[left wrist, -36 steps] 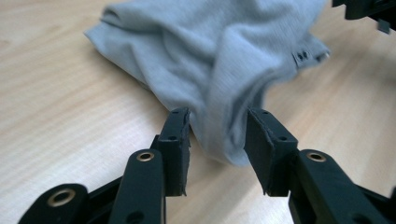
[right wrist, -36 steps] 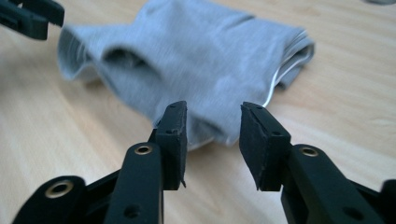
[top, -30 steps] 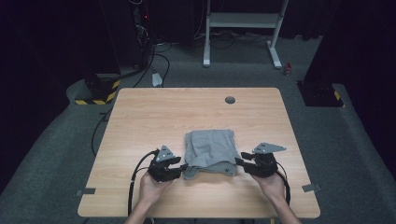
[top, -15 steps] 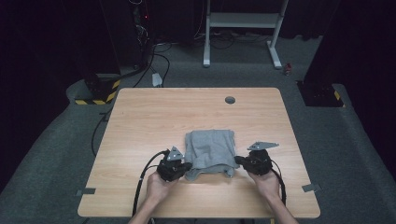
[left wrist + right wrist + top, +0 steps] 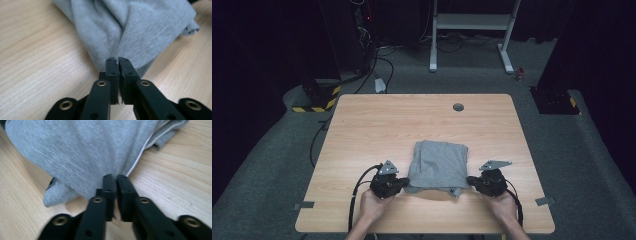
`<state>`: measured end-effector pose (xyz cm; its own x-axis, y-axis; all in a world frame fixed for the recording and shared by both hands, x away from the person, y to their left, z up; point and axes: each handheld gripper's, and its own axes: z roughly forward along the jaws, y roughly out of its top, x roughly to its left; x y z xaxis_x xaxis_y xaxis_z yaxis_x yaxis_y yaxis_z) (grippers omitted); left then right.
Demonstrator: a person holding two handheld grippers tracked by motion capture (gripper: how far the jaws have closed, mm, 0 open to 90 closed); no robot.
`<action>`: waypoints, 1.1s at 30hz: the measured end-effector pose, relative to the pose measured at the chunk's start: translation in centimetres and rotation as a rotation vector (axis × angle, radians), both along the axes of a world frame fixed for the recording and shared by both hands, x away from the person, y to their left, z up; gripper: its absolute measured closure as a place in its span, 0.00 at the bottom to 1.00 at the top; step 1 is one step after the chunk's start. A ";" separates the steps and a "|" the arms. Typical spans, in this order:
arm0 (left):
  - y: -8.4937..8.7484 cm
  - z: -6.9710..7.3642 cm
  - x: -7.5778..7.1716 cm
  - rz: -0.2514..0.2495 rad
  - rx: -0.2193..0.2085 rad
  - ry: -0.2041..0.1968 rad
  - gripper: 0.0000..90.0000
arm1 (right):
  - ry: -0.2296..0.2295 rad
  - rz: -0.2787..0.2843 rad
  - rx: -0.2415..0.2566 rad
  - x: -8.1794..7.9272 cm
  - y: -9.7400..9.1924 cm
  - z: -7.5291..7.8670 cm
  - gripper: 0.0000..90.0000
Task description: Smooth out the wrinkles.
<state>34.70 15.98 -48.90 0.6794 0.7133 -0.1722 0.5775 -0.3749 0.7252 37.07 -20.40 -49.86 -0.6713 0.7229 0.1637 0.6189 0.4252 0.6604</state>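
Between the two grippers lies the folded grey garment (image 5: 438, 164); left gripper (image 5: 117, 60) and right gripper (image 5: 115, 177) each pinch its near edge, jaws clamped on fabric.

Grey cloth (image 5: 438, 166) on wooden table (image 5: 377, 125); left gripper (image 5: 402, 184), right gripper (image 5: 471, 181) at near corners.

A light wooden rectangular tabletop (image 5: 377, 125) stood on grey carpet (image 5: 272, 165) (a round grommet hole (image 5: 458, 106) near its far edge). Beyond it stood a white metal frame (image 5: 472, 22); a yellow-and-black striped block (image 5: 314, 102) lay far left.
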 end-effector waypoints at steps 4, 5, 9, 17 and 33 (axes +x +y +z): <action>0.2 1.2 1.0 0.051 -0.034 -0.022 0.73 | -0.034 -0.028 0.037 0.3 0.1 1.0 0.76; 0.2 1.4 1.3 0.061 -0.031 -0.027 0.69 | -0.042 -0.050 0.055 0.5 0.1 1.5 0.74; -0.5 1.6 3.3 0.138 -0.001 -0.034 0.62 | -0.072 -0.097 0.068 1.8 0.3 2.4 0.73; -2.8 0.3 7.0 0.181 0.028 0.007 0.56 | -0.047 -0.163 0.047 4.7 1.9 1.5 0.72; -1.2 0.0 6.5 0.183 0.061 0.045 1.00 | -0.053 -0.141 -0.045 5.3 1.8 0.7 0.97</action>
